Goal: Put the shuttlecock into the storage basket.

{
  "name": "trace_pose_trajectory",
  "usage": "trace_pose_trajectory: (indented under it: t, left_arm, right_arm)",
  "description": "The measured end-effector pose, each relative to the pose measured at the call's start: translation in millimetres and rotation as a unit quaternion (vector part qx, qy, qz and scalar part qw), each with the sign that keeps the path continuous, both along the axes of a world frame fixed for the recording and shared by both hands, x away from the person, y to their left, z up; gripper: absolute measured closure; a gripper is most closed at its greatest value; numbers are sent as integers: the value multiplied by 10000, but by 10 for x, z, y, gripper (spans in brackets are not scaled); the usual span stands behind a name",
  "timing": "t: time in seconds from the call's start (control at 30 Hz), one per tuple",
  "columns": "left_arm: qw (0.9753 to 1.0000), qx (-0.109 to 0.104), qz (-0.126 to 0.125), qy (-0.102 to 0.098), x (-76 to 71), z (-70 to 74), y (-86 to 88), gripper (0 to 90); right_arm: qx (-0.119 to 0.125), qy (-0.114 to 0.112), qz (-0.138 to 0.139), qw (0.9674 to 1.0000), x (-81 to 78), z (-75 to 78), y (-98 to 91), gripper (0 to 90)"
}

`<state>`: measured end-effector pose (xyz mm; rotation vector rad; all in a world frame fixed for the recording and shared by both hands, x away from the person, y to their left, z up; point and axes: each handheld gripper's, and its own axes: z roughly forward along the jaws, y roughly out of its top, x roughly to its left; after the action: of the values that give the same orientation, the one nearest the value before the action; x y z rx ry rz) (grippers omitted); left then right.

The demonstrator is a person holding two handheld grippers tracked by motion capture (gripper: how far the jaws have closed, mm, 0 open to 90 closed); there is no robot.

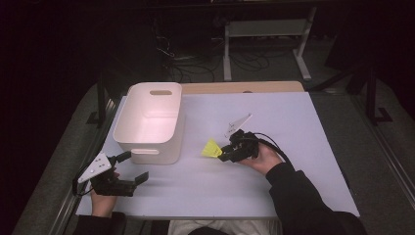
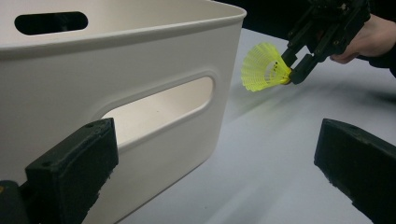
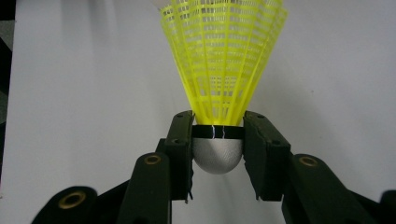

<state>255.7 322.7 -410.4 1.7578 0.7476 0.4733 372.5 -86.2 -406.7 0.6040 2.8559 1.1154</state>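
Observation:
A yellow plastic shuttlecock [image 1: 212, 149] with a pale rounded cork hangs just above the white table [image 1: 293, 122], its skirt pointing left toward the white bin [image 1: 131, 125]. My right gripper [image 1: 224, 154] is shut on its cork, and in the right gripper view the shuttlecock [image 3: 223, 60] sits with its cork clamped between the two black pads [image 3: 180, 154]. In the left gripper view the same shuttlecock [image 2: 264, 66] shows beside the bin's corner. My left gripper [image 1: 135, 167] stands open near the table's front left, jaws wide apart and bare, aimed at the bin's near handle slot [image 2: 159, 105].
The white bin [image 2: 116, 65] stands at the table's left, upright and open-topped, with handle slots in its end walls. A wooden strip [image 1: 244, 87] runs along the table's far edge. Dark floor with cables and a metal frame [image 1: 266, 29] lies beyond.

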Motion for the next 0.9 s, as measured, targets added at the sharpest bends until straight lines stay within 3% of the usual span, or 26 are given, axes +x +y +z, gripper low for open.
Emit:
trace_pose_trajectory:
  t: [0.53, 0.9]
  left_arm:
    - [10000, -2, -2, 5, 0, -1, -2, 0]
    - [10000, -3, -4, 5, 0, -1, -2, 0]
  right_arm:
    - [68, -100, -12, 9999, -14, 158, -60, 627]
    - [205, -288, 129, 9993, -25, 424, -11, 627]
